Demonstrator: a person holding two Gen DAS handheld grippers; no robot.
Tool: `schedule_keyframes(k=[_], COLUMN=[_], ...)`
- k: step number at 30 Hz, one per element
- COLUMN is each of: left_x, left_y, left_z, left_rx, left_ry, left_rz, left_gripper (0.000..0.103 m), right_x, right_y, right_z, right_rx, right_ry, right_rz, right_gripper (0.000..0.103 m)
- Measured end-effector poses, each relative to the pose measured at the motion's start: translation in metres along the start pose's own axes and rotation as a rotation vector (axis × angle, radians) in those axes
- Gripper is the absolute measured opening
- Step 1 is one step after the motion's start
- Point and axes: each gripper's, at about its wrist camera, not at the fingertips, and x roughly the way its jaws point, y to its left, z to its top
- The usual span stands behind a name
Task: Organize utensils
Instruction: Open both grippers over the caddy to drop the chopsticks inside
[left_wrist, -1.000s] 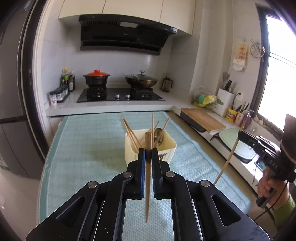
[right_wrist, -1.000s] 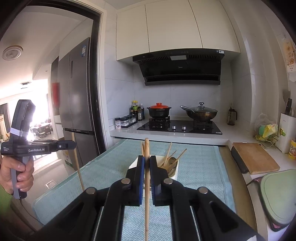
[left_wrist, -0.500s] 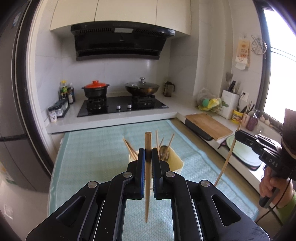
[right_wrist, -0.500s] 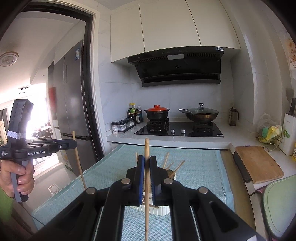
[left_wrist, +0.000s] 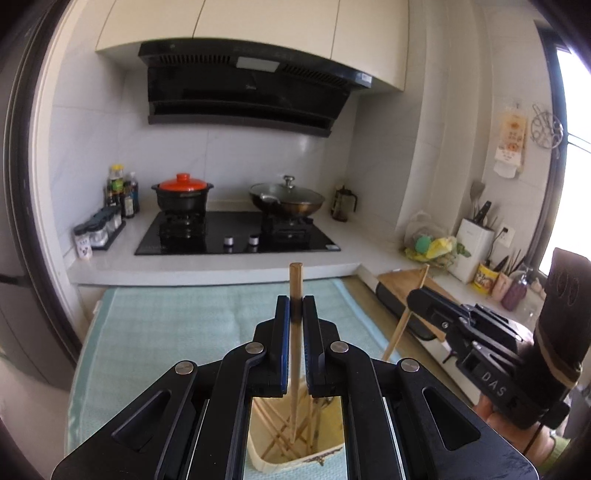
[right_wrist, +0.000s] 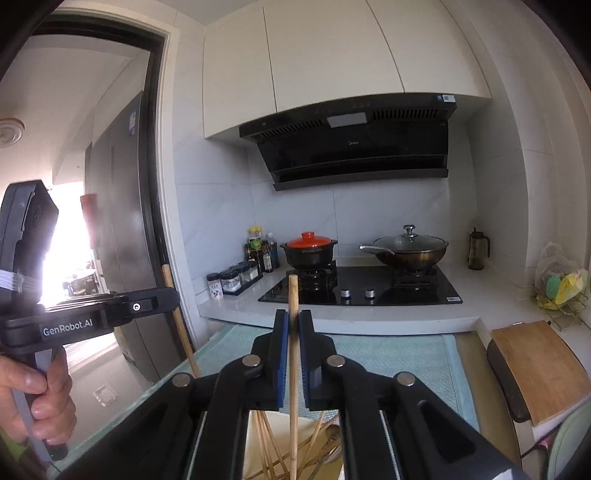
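My left gripper (left_wrist: 295, 306) is shut on an upright wooden chopstick (left_wrist: 295, 280). Its lower tip hangs inside the cream utensil holder (left_wrist: 332, 454), which holds several chopsticks. My right gripper (right_wrist: 293, 321) is shut on a second upright chopstick (right_wrist: 293, 295), whose lower end hangs over the same holder (right_wrist: 255, 443). The holder stands on a light blue mat (left_wrist: 177, 325). The right gripper with its chopstick also shows in the left wrist view (left_wrist: 421, 306). The left gripper shows in the right wrist view (right_wrist: 162, 299).
A white counter (left_wrist: 221, 266) with a black hob (left_wrist: 236, 232), a red-lidded pot (left_wrist: 183, 192) and a wok (left_wrist: 288, 199) stands behind the mat. A wooden cutting board (right_wrist: 539, 365) lies to the right. A fridge (right_wrist: 118, 221) stands at the left.
Both grippers have moved forward over the holder, which now lies under the fingers. The chopsticks' lower ends now hang at the holder. Both grips stay shut.
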Motion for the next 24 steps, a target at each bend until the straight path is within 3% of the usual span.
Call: schedule_keyframes(k=[6, 12, 14, 15, 16, 20, 22, 24], left_x=[0.053, 0.068, 0.062, 0.057, 0.049, 0.003, -0.022, -0.046], left_y=[0.006, 0.019, 0.019, 0.018, 0.018, 0.011, 0.006, -0.001], left_z=[-0.043, -0.059, -0.057, -0.054, -0.051, -0.041, -0.042, -0.048], left_rx=[-0.005, -0.035, -0.023, -0.016, -0.009, 0.025, 0.034, 0.047], left_ry=[0.107, 0.163, 0.162, 0.154, 0.138, 0.046, 0.006, -0.024], left_rz=[0.027, 0.069, 0.071, 0.076, 0.082, 0.092, 0.114, 0.151], left_gripper=[0.004, 0.007, 0.016, 0.031, 0.051, 0.084, 0.103, 0.102], right_x=[0.067, 0.096, 0.095, 0.090, 0.083, 0.045, 0.021, -0.008], right_y=[-0.015, -0.029, -0.031, -0.031, -0.029, -0.021, -0.016, -0.009], right_z=[-0.055, -0.078, -0.073, -0.068, -0.061, -0.029, -0.016, -0.009], right_rx=[0.041, 0.106, 0.110, 0.109, 0.108, 0.086, 0.073, 0.056], right_ry=[0.185, 0.286, 0.285, 0.272, 0.249, 0.183, 0.151, 0.123], right_rz=[0.015, 0.007, -0.005, -0.013, -0.015, -0.025, -0.036, -0.057], right_gripper=[0.006, 0.010, 0.029, 0.047, 0.056, 0.059, 0.068, 0.077])
